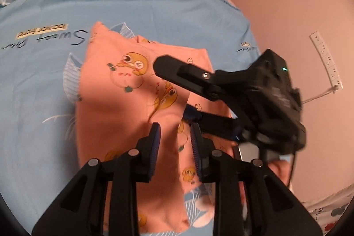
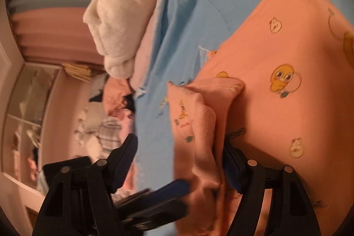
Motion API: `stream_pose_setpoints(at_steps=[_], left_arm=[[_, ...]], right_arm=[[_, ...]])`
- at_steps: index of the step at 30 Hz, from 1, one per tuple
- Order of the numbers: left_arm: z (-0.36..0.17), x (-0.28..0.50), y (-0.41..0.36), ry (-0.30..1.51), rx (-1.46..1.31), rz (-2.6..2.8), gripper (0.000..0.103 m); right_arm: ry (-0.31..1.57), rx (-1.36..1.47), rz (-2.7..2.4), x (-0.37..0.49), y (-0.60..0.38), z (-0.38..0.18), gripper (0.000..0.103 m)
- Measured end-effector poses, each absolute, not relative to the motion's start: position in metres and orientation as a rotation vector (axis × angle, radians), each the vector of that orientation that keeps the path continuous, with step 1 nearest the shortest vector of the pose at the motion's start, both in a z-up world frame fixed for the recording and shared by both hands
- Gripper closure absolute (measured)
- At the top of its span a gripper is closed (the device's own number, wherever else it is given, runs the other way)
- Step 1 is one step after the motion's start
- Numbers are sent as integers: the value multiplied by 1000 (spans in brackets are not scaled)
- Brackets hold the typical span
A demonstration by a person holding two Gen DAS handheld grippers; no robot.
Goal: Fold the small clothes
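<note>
A small peach garment (image 1: 124, 85) printed with yellow ducklings lies spread on a light-blue bedsheet (image 1: 44, 81). My left gripper (image 1: 175, 127) hovers over its near part with a gap between the blue pads; nothing is pinched, so it is open. My right gripper (image 1: 172, 87) reaches in from the right over the same garment, fingers spread. In the right wrist view the garment (image 2: 287, 59) fills the right side. A folded-over flap (image 2: 199, 107) lies loose between the wide-apart fingers of my right gripper (image 2: 180, 143), close to the right one. The left gripper (image 2: 184, 197) pokes in at the bottom.
A white plush blanket (image 2: 124, 14) is heaped at the bed's far edge, over a pink cover. A white power strip (image 1: 327, 61) hangs on the pink wall to the right. A pile of mixed clothes (image 2: 104, 121) lies beyond the sheet (image 2: 181, 14).
</note>
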State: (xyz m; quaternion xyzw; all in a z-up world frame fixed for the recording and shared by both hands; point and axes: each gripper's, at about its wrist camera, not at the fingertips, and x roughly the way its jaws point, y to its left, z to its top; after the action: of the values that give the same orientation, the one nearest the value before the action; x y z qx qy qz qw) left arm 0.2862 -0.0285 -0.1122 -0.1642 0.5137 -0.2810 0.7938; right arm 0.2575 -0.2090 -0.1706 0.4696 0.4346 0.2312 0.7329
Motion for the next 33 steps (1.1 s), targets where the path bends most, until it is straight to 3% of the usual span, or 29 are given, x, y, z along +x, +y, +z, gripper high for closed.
stream_pose_setpoints(at_steps=[3,6,7,17,28,33], left_arm=[[-112,270,-2,1084,-397,-578,72],[-115,253,26,1068,-423,-520,71],[-116,251,35,1069,-438,-501,71],[-125,244,60,1069,-496,-462,71],[-137,263,23,1124,-442,-526,71],[-129,268,7,1107,-389,-553,71]], right_arm=[[998,887,467,265,-204,-167,54],[1029,782,443,274,-197,-172,89],[1031,766,436,276,-196,-172,91],[929,630,356,270,-253,-104,93],[1047,558,170,294,-294,-141,93],[1038,514,138,287,-298,-141,80]])
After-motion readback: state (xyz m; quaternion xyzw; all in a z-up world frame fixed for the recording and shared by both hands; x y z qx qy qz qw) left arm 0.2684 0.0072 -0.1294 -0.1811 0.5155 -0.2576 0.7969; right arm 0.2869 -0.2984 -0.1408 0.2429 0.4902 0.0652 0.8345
